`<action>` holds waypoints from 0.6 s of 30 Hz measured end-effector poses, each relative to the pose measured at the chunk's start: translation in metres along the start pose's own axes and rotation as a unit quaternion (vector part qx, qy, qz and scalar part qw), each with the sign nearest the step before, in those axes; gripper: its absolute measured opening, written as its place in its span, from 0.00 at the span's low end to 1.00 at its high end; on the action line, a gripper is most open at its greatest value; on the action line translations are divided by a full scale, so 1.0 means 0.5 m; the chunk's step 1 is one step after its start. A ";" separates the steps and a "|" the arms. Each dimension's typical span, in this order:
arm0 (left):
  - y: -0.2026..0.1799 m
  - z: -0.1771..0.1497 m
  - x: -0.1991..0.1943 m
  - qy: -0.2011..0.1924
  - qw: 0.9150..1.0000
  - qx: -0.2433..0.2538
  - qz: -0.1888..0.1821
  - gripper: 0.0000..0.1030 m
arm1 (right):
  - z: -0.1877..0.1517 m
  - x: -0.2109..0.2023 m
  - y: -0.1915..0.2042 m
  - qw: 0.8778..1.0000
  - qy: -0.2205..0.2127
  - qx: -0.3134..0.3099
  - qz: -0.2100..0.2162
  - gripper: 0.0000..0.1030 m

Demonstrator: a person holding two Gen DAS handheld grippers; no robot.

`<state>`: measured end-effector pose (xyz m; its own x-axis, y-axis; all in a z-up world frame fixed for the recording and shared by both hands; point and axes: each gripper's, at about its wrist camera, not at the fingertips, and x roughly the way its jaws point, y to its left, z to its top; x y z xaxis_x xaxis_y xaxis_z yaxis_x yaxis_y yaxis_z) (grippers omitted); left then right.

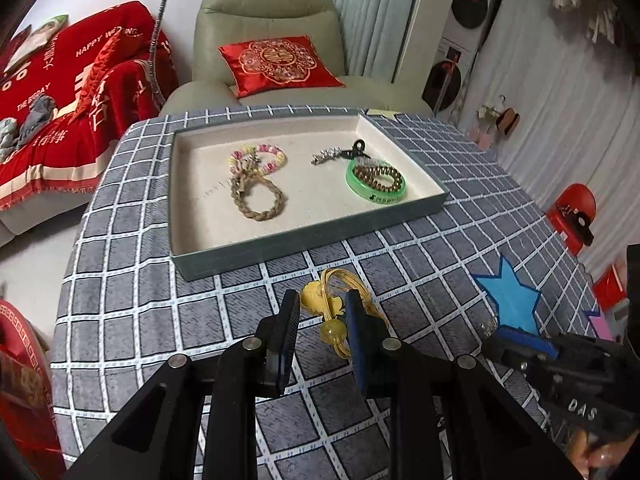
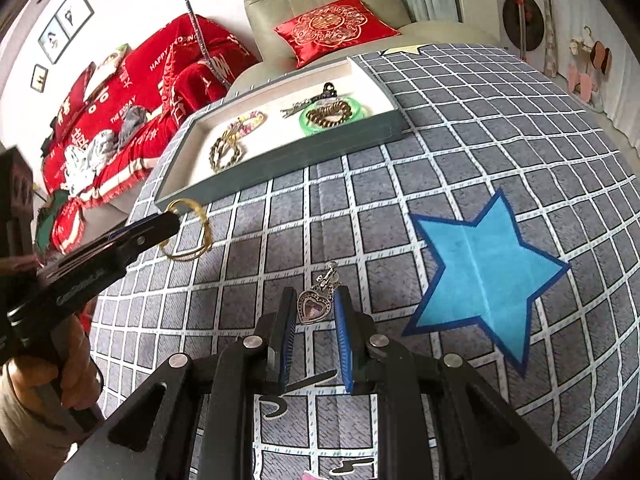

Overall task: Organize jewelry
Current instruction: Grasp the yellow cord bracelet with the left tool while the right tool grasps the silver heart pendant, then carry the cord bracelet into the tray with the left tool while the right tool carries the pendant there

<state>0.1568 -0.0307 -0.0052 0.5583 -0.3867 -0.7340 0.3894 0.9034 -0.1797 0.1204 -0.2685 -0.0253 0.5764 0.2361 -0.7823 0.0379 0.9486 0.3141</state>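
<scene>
My left gripper (image 1: 322, 312) sits low over the checked tablecloth (image 1: 132, 312), fingers parted around a yellow bead-and-cord ornament (image 1: 330, 312). Beyond it I see the tray (image 1: 304, 240) holding a braided bracelet (image 1: 258, 196), a pastel bead bracelet (image 1: 260, 158), a green bangle (image 1: 374, 184) and a silver chain (image 1: 328, 156). A blue star (image 1: 512, 300) lies right.

yellow bracelet (image 1: 334, 312): partly hidden behind left gripper (image 1: 322, 314) fingers | right gripper (image 1: 520, 344): cut off by frame edge, tips blurred | green bangle (image 1: 376, 186) lettering: too small to read
</scene>
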 end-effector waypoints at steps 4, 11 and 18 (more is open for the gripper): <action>0.007 0.005 -0.015 -0.007 1.000 -0.006 -0.002 0.39 | 0.015 -0.004 -0.006 1.000 -0.002 0.002 0.005 0.20; 0.009 0.012 -0.025 -0.015 1.000 -0.005 -0.002 0.39 | 0.041 -0.010 -0.006 1.000 -0.007 -0.012 0.003 0.20; 0.012 0.030 -0.035 -0.026 1.000 -0.008 -0.002 0.39 | 0.079 -0.016 -0.003 1.000 -0.016 -0.018 0.012 0.20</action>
<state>0.1604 -0.0213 0.0165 0.5940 -0.3984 -0.6989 0.3798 0.9047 -0.1929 0.1482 -0.2801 0.0017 0.6031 0.2528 -0.7565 -0.0064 0.9499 0.3124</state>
